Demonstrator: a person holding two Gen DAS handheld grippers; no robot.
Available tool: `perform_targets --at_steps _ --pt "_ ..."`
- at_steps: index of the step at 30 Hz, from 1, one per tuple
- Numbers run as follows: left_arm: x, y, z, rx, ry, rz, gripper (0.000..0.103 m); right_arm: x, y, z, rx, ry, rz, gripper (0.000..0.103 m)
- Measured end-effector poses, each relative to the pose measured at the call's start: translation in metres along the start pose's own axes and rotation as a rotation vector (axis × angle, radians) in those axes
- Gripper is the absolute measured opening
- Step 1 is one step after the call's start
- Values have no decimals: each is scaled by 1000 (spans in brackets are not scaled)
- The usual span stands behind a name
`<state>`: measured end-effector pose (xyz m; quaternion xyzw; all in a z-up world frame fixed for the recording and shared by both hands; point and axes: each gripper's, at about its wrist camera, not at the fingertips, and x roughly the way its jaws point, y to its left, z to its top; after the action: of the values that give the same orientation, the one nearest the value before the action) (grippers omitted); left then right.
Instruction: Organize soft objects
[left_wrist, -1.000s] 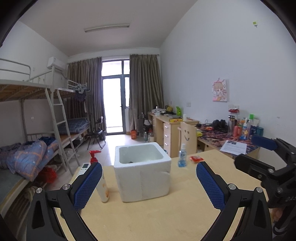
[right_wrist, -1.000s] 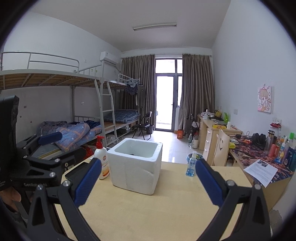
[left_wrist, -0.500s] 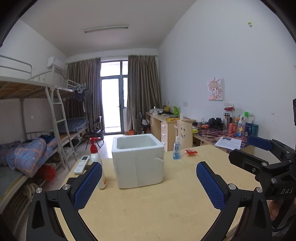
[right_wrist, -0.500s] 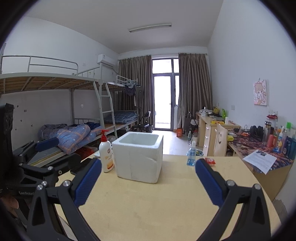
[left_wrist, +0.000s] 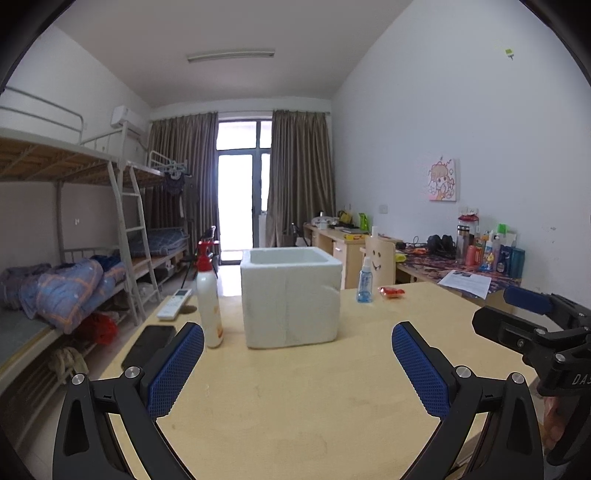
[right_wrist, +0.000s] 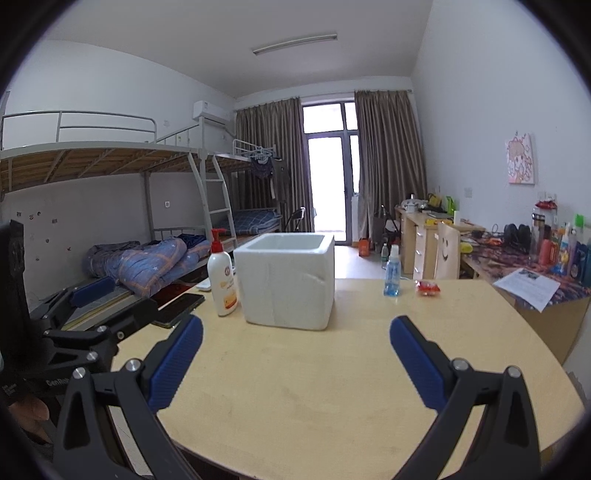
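A white foam box (left_wrist: 290, 297) (right_wrist: 286, 278) stands open-topped in the middle of the light wooden table (left_wrist: 314, 398) (right_wrist: 332, 387). Far right of it lies a small red packet (left_wrist: 392, 292) (right_wrist: 428, 287). My left gripper (left_wrist: 297, 363) hovers open over the near table, nothing between its blue pads. My right gripper (right_wrist: 295, 356) is likewise open and empty, level with it. Each gripper shows at the edge of the other's view: the right one (left_wrist: 532, 325), the left one (right_wrist: 92, 306). Both sit well short of the box.
A white pump bottle with a red top (left_wrist: 208, 299) (right_wrist: 221, 275) stands left of the box, a small blue spray bottle (left_wrist: 365, 280) (right_wrist: 391, 271) to its right. A black phone (left_wrist: 149, 345) and a remote (left_wrist: 174, 298) lie at the left edge. Bunk beds left, cluttered desks right.
Both grippers have dropped lower and drawn back a little; the box top now sits near eye level and more of the near table shows. Both stayed open.
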<state>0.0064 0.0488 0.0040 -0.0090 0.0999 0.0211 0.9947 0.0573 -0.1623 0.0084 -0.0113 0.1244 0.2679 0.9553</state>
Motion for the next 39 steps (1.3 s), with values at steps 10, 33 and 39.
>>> perform_targets --at_steps 10,33,39 --pt "-17 0 -15 -14 -6 1 102 -15 13 -23 -2 22 -17 102" --pt "-30 5 -30 -19 42 -8 102 -30 32 -42 -59 33 -42 102" --pt "-27 6 -36 -20 58 -11 102 -25 28 -46 -44 46 -43 102"
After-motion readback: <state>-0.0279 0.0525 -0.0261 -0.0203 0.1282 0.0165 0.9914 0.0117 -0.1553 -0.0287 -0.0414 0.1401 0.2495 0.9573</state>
